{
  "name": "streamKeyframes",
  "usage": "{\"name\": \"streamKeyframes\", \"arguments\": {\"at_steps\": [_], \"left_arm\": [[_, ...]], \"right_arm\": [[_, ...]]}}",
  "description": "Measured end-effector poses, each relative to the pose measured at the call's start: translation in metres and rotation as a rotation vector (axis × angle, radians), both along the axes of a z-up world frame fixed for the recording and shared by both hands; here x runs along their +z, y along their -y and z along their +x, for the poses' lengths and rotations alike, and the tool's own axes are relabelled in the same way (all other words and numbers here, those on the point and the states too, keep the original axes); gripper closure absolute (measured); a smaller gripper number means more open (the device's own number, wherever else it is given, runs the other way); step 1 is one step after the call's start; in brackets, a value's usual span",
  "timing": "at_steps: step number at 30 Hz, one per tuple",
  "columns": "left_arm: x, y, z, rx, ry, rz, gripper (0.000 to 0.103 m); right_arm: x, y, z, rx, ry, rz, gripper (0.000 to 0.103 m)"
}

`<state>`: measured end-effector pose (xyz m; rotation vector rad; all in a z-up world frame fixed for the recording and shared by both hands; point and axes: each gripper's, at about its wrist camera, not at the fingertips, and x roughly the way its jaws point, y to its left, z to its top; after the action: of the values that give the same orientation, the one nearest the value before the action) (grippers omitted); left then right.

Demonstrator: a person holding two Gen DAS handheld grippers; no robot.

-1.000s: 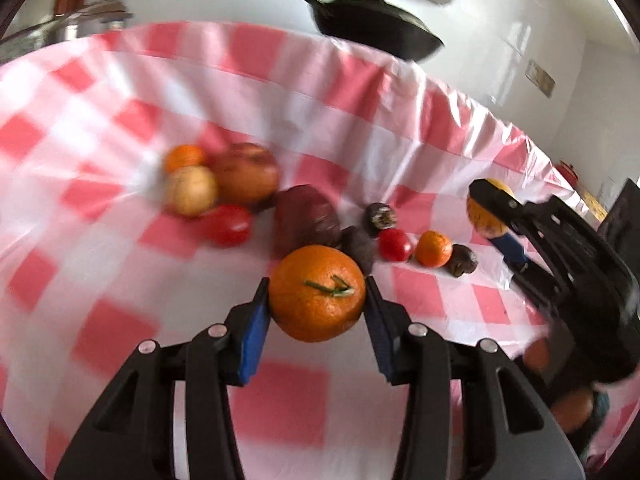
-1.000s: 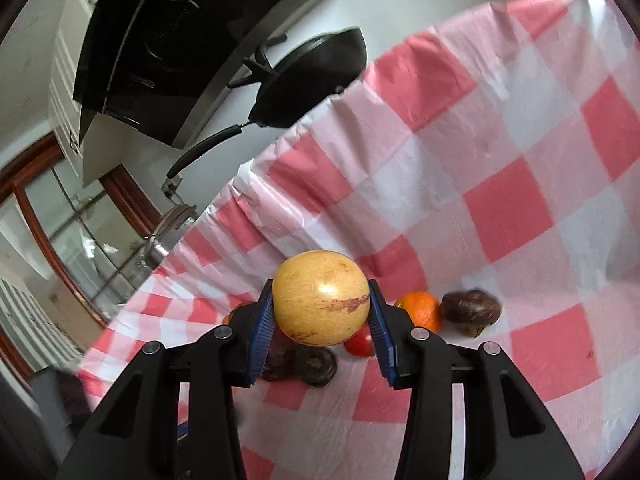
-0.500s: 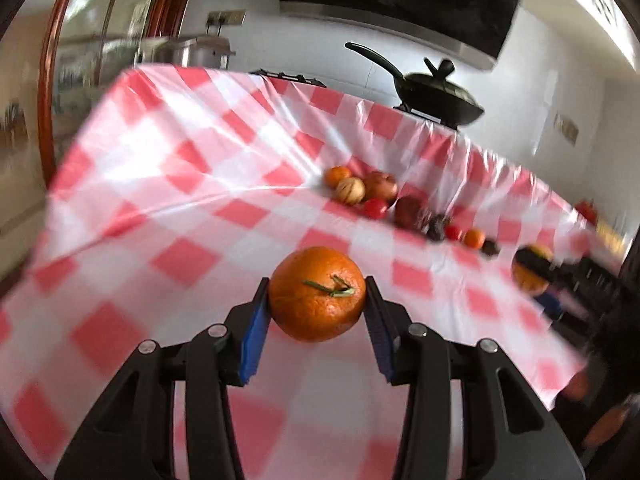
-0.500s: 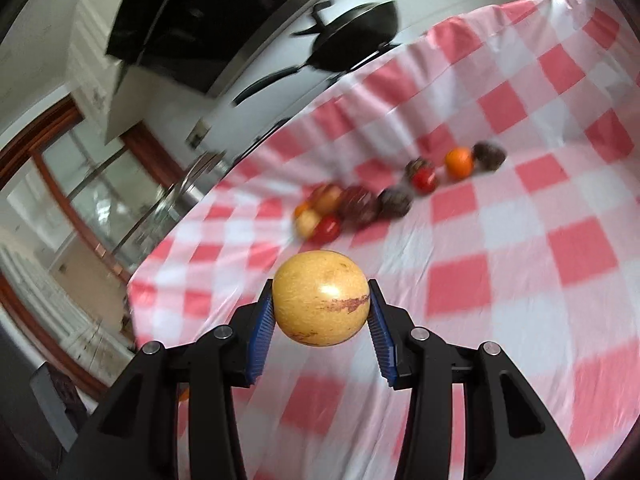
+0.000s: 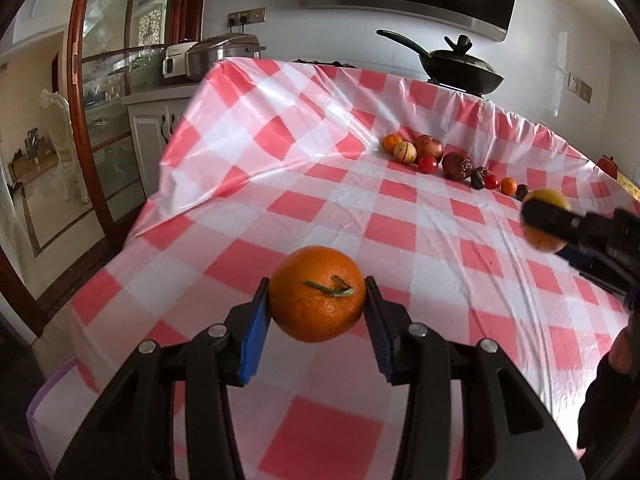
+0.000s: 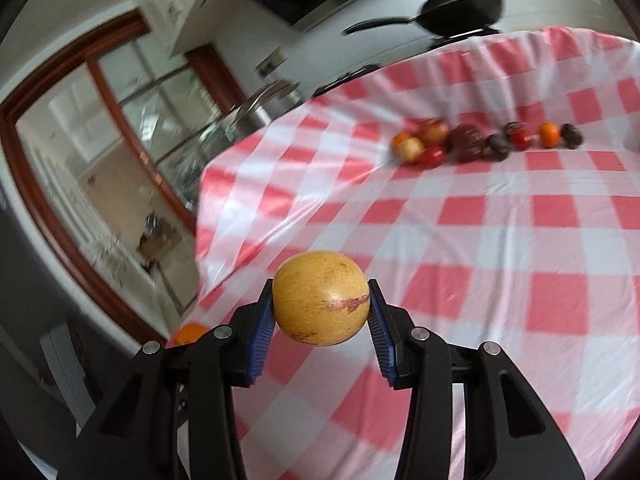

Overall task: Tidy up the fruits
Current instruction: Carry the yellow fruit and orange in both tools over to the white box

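Observation:
My left gripper (image 5: 317,307) is shut on an orange (image 5: 317,293) with a green stem, held above the near part of the red-and-white checked tablecloth (image 5: 400,236). My right gripper (image 6: 321,310) is shut on a yellow round fruit (image 6: 321,298) with reddish streaks; the fruit also shows at the right edge of the left wrist view (image 5: 545,217). A row of several fruits (image 5: 452,164) lies at the far side of the table, also in the right wrist view (image 6: 480,142). The orange peeks out at the lower left of the right wrist view (image 6: 190,333).
A black lidded pan (image 5: 460,68) stands behind the table under a range hood. A steel cooker (image 5: 212,56) sits on a white cabinet to the left. A wood-framed glass door (image 5: 108,92) is at far left. The cloth's left edge (image 5: 168,184) hangs down.
Both grippers have pulled back from the fruit row toward the near side of the table, each still holding its fruit. The row now looks small and far.

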<state>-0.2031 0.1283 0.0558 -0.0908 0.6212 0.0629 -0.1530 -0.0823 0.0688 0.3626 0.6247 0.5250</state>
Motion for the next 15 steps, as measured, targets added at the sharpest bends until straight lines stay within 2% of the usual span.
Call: {"name": "streamKeyframes", "arguments": {"at_steps": [6,15], "left_arm": [[-0.004,-0.027,-0.024,0.039,-0.006,0.014,0.058],[-0.017,-0.104,-0.082,0.208,-0.031,0.011,0.058]], "right_arm": [[-0.011,-0.057,-0.032,0.141,0.001,-0.091,0.059],[-0.019,-0.129,-0.075,0.346,0.032,-0.195,0.059]]}}
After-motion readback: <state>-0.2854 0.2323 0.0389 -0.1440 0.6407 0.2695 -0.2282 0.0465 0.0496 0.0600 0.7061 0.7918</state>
